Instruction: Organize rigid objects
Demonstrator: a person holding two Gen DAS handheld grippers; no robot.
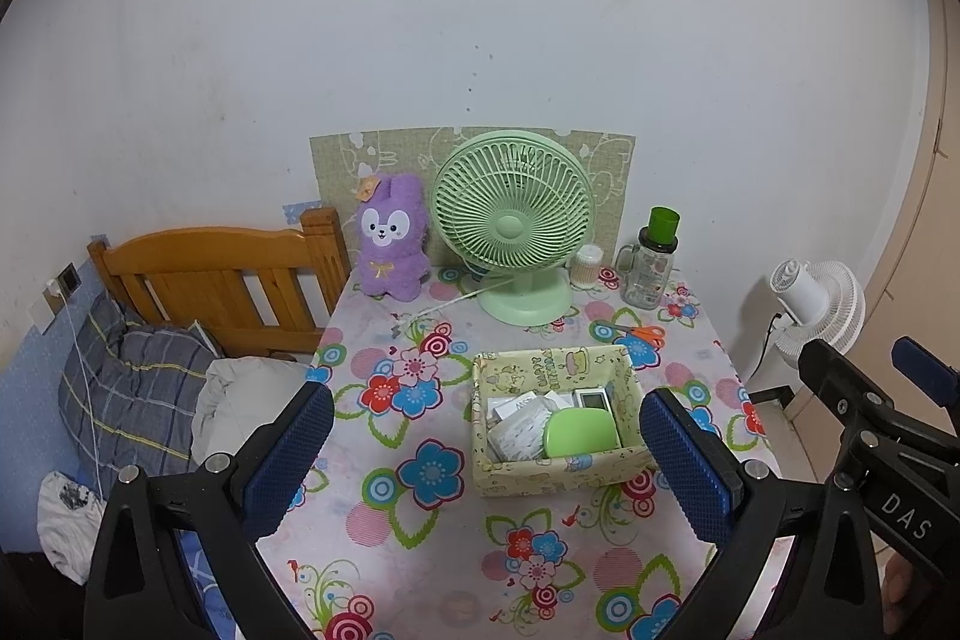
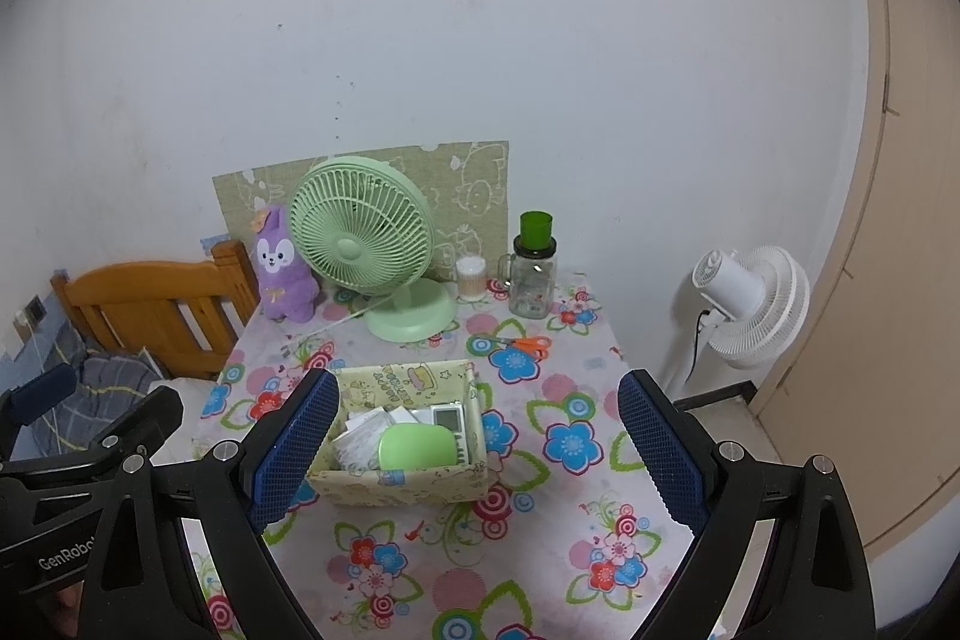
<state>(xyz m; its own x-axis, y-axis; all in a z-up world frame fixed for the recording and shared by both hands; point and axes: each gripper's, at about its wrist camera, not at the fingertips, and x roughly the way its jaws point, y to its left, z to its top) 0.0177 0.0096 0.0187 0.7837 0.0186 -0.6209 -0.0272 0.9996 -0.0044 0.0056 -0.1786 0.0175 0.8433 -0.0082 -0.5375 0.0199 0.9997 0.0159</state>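
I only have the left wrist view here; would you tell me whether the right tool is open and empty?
Observer: Yes. In the right wrist view the right tool stands wide open and its pads press on nothing. The patterned box sits on the table beyond them.
Operator: Thank you. The green case hides the lower part of the white device in the box from me; is there anything below its screen?
Observer: From the right side, the white device shows what look like rows of small buttons below the screen, next to the green case.
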